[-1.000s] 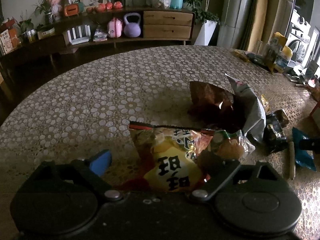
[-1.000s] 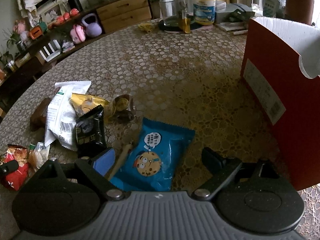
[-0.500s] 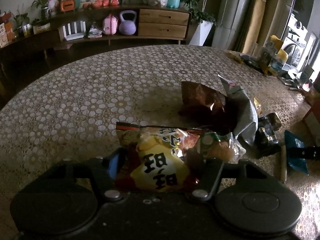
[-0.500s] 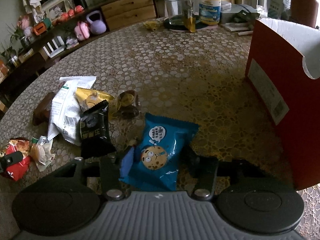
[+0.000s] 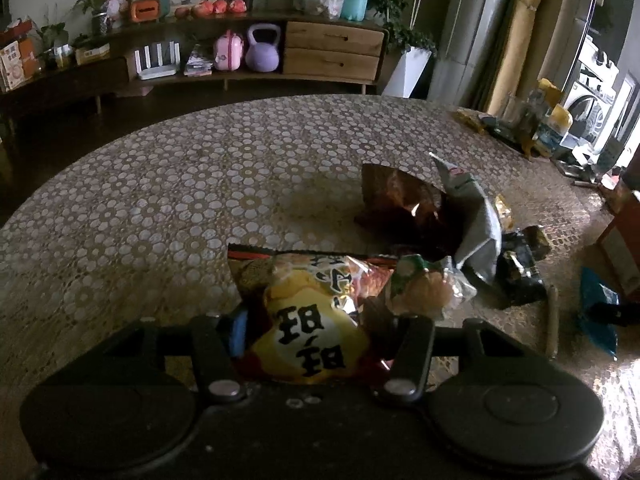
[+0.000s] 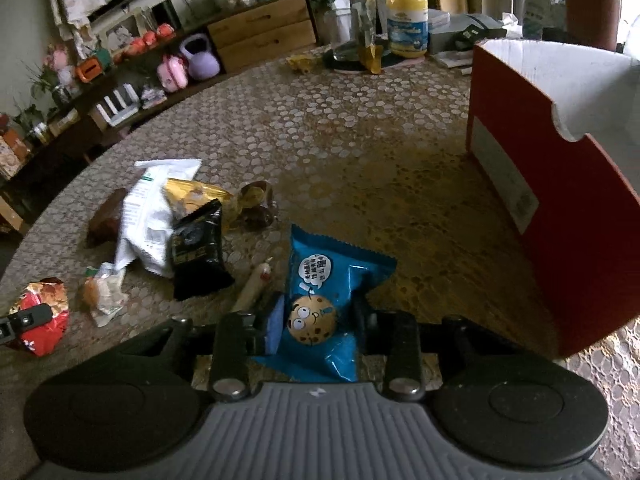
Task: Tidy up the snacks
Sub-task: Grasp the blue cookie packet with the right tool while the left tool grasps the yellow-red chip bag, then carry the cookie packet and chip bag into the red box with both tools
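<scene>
My left gripper (image 5: 308, 320) is shut on a red and yellow snack bag (image 5: 308, 320) at the near edge of the table; that bag also shows in the right wrist view (image 6: 42, 312). My right gripper (image 6: 316, 316) is shut on a blue cookie packet (image 6: 324, 300), which also shows at the right of the left wrist view (image 5: 598, 312). A pile of loose snacks lies between them: a white packet (image 6: 140, 216), a black packet (image 6: 198, 248), a brown bag (image 5: 400, 204), a yellow packet (image 6: 196, 194), a sausage stick (image 6: 250, 286) and a small clear-wrapped snack (image 6: 102, 290).
An open red box (image 6: 560, 200) with a white inside stands on the table right of my right gripper. Jars, a yellow-lidded bottle (image 6: 406, 20) and papers crowd the table's far side. The round table has a patterned lace cloth (image 5: 180, 200). A sideboard (image 5: 332, 48) stands beyond.
Both grippers have closed: the left on the red and yellow bag, the right on the blue cookie packet. Both views have risen slightly.
</scene>
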Motion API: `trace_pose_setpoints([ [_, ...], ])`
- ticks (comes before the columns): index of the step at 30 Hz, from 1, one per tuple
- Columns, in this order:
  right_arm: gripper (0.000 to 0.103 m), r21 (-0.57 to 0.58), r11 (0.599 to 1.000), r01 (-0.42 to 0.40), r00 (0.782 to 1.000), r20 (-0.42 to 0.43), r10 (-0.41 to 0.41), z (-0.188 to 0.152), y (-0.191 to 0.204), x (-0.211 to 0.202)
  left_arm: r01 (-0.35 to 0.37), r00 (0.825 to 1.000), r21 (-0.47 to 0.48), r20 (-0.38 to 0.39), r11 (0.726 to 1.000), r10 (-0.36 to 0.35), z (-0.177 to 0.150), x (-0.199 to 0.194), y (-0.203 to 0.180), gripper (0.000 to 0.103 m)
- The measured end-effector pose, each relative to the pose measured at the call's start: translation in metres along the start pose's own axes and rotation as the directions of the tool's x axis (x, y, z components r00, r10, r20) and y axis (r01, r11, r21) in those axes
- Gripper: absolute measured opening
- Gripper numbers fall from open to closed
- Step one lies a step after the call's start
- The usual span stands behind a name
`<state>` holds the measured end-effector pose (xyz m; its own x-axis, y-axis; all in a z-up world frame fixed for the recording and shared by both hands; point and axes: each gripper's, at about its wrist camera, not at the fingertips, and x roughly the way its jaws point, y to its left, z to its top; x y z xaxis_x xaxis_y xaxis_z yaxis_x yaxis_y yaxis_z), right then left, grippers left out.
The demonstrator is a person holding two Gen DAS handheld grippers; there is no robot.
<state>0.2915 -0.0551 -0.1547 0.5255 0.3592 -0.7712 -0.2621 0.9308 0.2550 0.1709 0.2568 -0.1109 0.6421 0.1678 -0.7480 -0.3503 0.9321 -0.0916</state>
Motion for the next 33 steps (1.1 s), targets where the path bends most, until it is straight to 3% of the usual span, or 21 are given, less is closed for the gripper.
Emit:
trace_pose_setpoints([
  [5, 0.033, -0.016, 0.999, -0.041, 0.999, 0.016, 0.041, -0.006, -0.004, -0.028, 0.020, 1.000, -0.021, 0.008, 1.000, -0.020, -0.002, -0.020, -0.008, 0.055],
  [16, 0.033, -0.017, 0.995, -0.102, 0.991, 0.084, 0.103, -0.018, -0.023, -0.095, 0.115, 0.990, 0.057, 0.070, 0.992, -0.119, -0.005, -0.077, -0.064, 0.055],
  [25, 0.033, -0.027, 0.994, -0.106, 0.983, 0.150, 0.109, -0.025, -0.046, -0.149, 0.203, 0.968, 0.165, 0.112, 0.965, -0.222, -0.010, -0.117, -0.138, 0.055],
  [33, 0.033, -0.021, 0.996, -0.087, 0.972, 0.218, 0.090, -0.017, -0.081, -0.184, 0.272, 0.939, 0.274, 0.136, 0.923, -0.317, -0.008, -0.137, -0.217, 0.055],
])
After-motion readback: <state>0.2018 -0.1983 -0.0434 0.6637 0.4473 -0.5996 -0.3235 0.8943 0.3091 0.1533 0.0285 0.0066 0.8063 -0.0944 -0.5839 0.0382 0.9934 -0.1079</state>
